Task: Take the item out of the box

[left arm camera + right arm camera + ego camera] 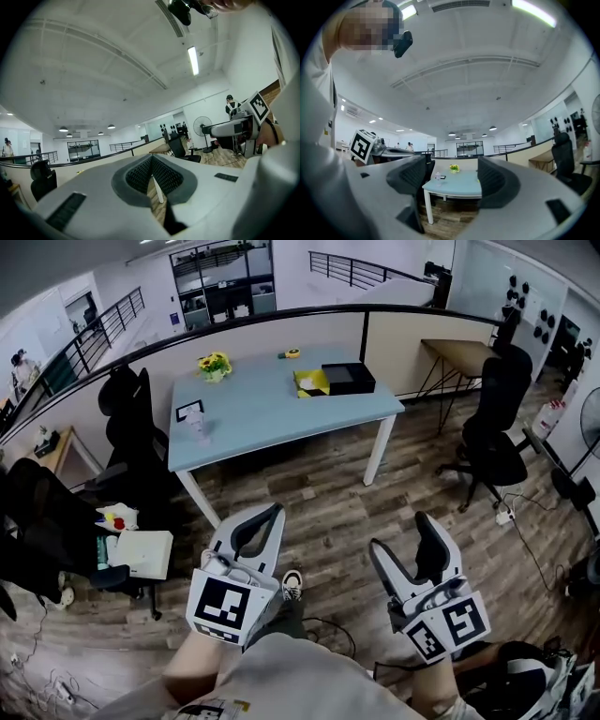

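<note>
Box: black, low, sits at the far right corner of the light-blue worktop. A yellow piece lies right against the box on the side nearer the worktop's middle; whether it is a lid or the item cannot be told at this range.

Other things on the worktop:
- yellow flowers at the far left corner
- small yellow object at the far edge, between flowers and box
- framed card near the left edge, with a small pale bottle just in front of it

Left claw: held low over the wood floor, on the near side of the worktop and well apart from it. Left gripper view: its two ribbed pads meet at the tips, jaws closed together, nothing pinched between them.

Right claw: also on the near side of the worktop, well apart from it, level with the left one. Right gripper view: jaws stand wide apart and empty. The worktop shows far off through the gap, with the flowers on it.

Neither claw touches the worktop or the box.

Black office chair stands off the right end of the worktop; another off the left end.
</note>
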`<state>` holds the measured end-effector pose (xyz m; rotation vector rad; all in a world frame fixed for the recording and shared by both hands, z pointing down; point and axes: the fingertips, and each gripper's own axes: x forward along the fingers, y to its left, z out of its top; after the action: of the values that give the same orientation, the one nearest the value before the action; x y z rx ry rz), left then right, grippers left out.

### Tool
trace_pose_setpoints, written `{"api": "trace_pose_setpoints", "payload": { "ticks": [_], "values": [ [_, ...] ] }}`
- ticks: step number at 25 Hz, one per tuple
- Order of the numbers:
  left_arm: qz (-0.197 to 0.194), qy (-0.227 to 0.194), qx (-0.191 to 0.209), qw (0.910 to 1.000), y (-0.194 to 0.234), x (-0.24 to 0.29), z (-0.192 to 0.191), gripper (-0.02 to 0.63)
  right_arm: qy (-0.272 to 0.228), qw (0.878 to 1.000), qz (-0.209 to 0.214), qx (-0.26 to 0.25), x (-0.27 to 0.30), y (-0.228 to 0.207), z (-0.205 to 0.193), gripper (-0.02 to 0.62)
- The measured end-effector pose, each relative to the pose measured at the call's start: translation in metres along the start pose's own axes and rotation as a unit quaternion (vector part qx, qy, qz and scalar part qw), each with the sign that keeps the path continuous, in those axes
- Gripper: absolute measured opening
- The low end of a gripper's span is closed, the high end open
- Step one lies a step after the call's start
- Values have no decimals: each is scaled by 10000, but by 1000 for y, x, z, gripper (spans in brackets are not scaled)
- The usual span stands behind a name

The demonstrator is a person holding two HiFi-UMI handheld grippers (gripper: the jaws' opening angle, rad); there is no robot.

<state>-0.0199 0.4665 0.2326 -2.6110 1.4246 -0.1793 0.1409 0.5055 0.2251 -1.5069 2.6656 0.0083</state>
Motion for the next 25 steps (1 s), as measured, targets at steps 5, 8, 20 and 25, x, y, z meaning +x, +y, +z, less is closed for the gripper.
{"api": "trace_pose_setpoints", "payload": {
  "ticks": [5,8,20,25],
  "values": [
    [-128,-134,-88,9998,20,37,2,3,124,9999,28,-104,36,-16,-6,344],
    [-156,-233,-171,9995,37,63,3,2,117,9999,-7,-122,62,-33,-5,344],
    [-145,-210,-163,9995,153,190,-9,2,156,9997,-143,-89,218,-105,-2,341],
    [-185,-185,-156,9995,210,246,-19,2,128,9998,-133,-123,299,-129,-5,341]
  ]
}}
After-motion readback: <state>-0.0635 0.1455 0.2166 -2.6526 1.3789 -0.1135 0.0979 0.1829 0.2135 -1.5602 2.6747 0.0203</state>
